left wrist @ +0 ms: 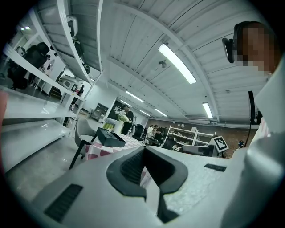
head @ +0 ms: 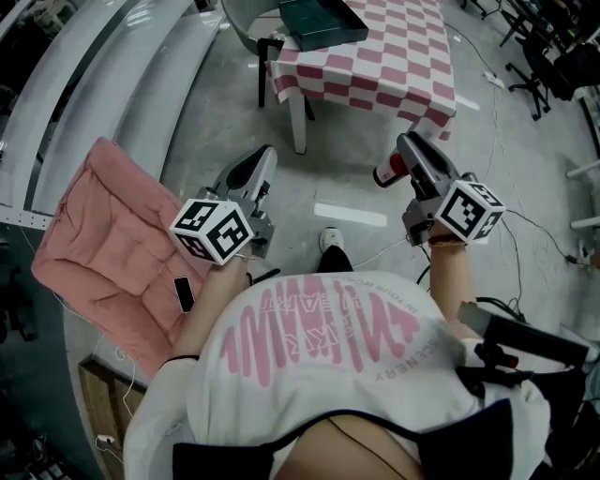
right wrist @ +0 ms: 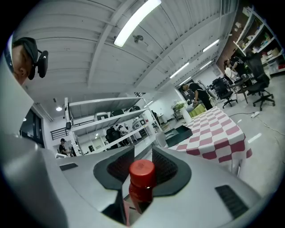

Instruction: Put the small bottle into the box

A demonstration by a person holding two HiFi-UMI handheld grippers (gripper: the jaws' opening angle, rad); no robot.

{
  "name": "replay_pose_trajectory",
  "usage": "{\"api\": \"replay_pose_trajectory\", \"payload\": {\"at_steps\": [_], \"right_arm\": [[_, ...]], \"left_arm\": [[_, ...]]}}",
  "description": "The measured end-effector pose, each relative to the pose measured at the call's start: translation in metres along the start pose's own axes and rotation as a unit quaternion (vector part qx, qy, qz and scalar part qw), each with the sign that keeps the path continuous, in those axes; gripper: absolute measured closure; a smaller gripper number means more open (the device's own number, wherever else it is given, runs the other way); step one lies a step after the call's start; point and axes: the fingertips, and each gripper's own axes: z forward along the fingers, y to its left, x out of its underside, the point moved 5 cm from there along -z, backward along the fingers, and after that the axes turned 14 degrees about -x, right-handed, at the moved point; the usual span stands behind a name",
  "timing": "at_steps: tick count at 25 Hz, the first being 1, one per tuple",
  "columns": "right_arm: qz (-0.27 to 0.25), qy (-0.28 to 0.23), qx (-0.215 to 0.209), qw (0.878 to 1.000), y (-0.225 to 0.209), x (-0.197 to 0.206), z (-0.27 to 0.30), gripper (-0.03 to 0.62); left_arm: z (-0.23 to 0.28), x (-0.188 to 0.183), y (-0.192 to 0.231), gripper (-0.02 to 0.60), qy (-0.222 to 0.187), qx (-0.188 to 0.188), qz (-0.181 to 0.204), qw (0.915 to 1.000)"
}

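Note:
My right gripper (head: pixel 405 157) is shut on the small bottle (head: pixel 387 172), a red-capped bottle that pokes out at the jaws' left side, over the bare floor. In the right gripper view the red cap of the bottle (right wrist: pixel 141 176) stands up between the two dark pads of the right gripper (right wrist: pixel 142 164). The box (head: pixel 323 23), dark and open-topped, lies on the red-and-white checkered table (head: pixel 412 56) well ahead of both grippers; it also shows far off as the box (right wrist: pixel 178 135) and the box (left wrist: pixel 110 137). My left gripper (head: pixel 262 164) hangs level with the right one, its jaws closed together in the left gripper (left wrist: pixel 144 153) with nothing in them.
A pink cushion (head: pixel 112 234) with a phone (head: pixel 184 293) lies on a bench at the left. A grey chair (head: pixel 272 52) stands at the table's near left corner. White shelving (head: pixel 84 84) runs along the left. Cables (head: pixel 534 225) trail over the floor at the right.

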Motion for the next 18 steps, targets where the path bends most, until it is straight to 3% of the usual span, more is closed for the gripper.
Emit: {"api": "replay_pose_trajectory", "payload": {"at_steps": [18], "right_arm": [[-0.059, 0.008, -0.081, 0.995, -0.099, -0.127, 0.132, 0.470]], "left_arm": [[0.157, -0.102, 0.009, 0.574, -0.077, 0.003, 0.047, 0.9960]]}}
